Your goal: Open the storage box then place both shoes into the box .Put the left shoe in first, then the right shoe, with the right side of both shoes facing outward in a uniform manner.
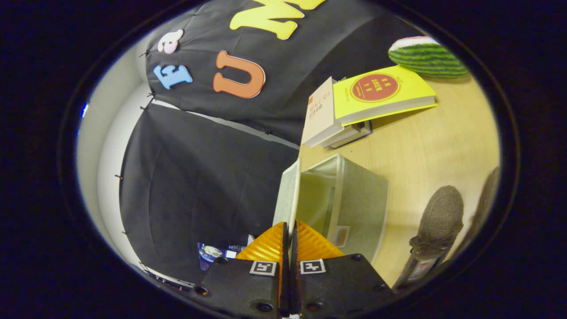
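The gripper (290, 232) was rolled to one side, so the wooden table (425, 146) appeared tilted in the gripper view. Its two fingers were pressed close together with only a narrow slit between them. The edge of the storage box lid (287, 195) ran into that slit, though the view did not show clearly whether both fingers pressed on it.

The storage box (354, 199), a translucent pale container, stood on the table just ahead of the fingers. Its lid was swung away from the box body and stood at the side nearest the booth wall.

Two grey shoes lay on the table beside the box, apart from it. The nearer shoe (436, 226) lay just beyond the box wall; the second shoe (485, 199) lay next to the first, partly cut off.

Beyond the box, a stack of books (354, 115) rested on the table, with a yellow book (381, 91) on top. A watermelon-patterned object (427, 55) lay past the books.
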Available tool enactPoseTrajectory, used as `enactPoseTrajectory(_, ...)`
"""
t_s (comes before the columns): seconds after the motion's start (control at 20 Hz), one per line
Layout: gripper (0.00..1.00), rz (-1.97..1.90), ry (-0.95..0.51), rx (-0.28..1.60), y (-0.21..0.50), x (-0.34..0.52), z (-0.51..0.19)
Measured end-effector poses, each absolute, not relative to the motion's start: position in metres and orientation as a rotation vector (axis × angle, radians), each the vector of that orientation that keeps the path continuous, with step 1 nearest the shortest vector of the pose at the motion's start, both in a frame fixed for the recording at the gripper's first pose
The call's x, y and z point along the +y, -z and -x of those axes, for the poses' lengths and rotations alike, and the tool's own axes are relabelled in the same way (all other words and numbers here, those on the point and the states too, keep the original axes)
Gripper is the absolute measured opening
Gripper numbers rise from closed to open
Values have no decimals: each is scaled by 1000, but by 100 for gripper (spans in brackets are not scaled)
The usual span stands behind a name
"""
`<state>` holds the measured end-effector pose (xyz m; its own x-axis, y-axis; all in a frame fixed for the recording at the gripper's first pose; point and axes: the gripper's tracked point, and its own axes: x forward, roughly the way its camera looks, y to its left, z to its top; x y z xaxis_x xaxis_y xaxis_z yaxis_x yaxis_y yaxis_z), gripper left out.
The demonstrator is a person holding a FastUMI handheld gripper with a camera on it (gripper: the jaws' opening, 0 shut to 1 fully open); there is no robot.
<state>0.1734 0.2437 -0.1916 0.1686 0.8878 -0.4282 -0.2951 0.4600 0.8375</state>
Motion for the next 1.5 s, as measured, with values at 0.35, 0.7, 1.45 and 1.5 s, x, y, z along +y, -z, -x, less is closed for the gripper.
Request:
enactPoseTrajectory(0.35, 6, -583, -854, 992, 142, 286, -160)
enactPoseTrajectory(0.7, 13, -551, -907, 894, 87, 355, -115)
enactPoseTrajectory(1.45, 100, -461, -930, 923, 144, 413, -91)
enactPoseTrajectory(1.5, 100, -409, -926, 935, 150, 400, -89)
